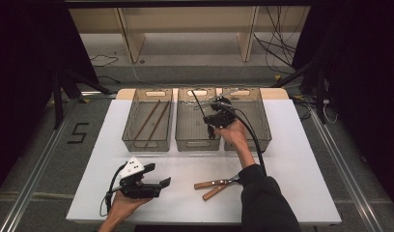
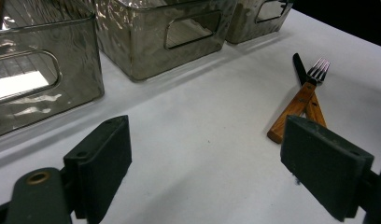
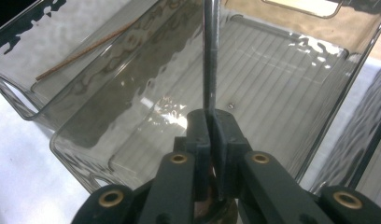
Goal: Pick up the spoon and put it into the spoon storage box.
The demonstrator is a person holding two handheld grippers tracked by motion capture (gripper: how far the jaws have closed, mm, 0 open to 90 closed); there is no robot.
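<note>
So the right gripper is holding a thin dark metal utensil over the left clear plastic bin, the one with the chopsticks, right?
Not quite. The right gripper holds the thin dark metal utensil over the middle clear plastic bin; the high view shows the chopsticks lie in the left bin.

Your three bins (image 2: 146, 42) smoky translucent glossy plastic with rippled walls, white matt tabletop (image 2: 216, 140) lower frame, fork (image 2: 314, 88) and knife (image 2: 298, 100) with polished wood handles, shiny metal utensil (image 3: 210, 56) between matt black plastic pads
</note>
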